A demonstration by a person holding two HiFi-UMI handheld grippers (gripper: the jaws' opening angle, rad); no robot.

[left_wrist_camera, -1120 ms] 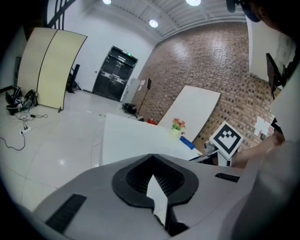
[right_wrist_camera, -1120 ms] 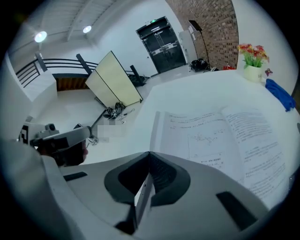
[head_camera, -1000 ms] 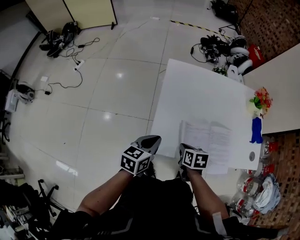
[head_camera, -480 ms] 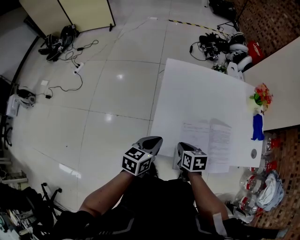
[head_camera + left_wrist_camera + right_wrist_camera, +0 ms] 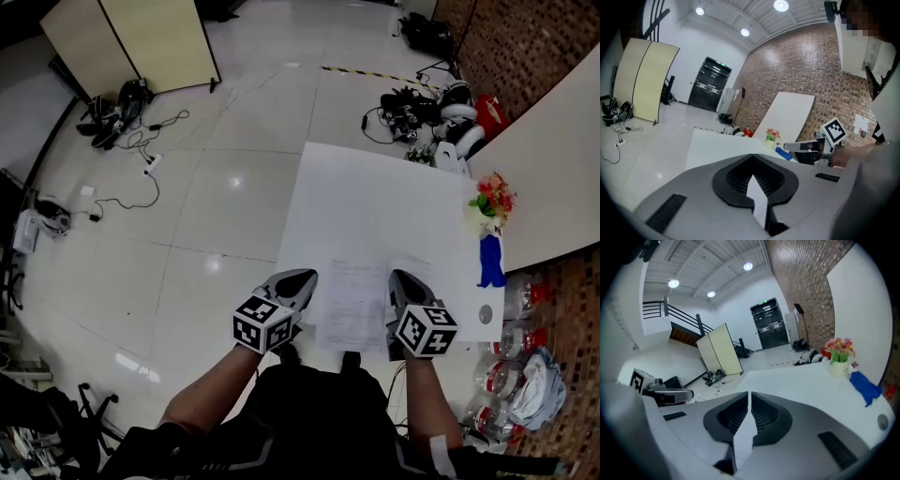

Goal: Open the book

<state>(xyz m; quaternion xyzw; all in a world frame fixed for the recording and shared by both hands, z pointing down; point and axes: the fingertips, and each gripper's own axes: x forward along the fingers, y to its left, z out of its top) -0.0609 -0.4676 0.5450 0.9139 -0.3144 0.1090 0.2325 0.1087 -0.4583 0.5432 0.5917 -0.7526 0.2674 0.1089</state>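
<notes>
Contact is shown between the jaws of the left gripper [image 5: 750, 158], whose tips meet with nothing caught between them; only a pale sliver of surface is seen through the slot behind the tips; the right gripper [image 5: 749, 393] is likewise closed and empty, its tips brought together above the table. In the head view both grippers are held low at the near edge of the white table [image 5: 375, 187]; the left one is placed by the table's left front corner, just beside the book's left side; the right one is placed over or just beside the right-hand page; whether either tip touches paper cannot be told. The book [image 5: 356, 302] is laid flat between them, near the table's front edge, with both printed pages turned up; no cover or raised leaf is seen. Further out, a flower pot [image 5: 489, 200] and a blue object [image 5: 487, 263] are set along the table's right edge, well apart from the book. The opening is judged to be done already; nothing appears to be left except that the grippers be drawn clear.
</notes>
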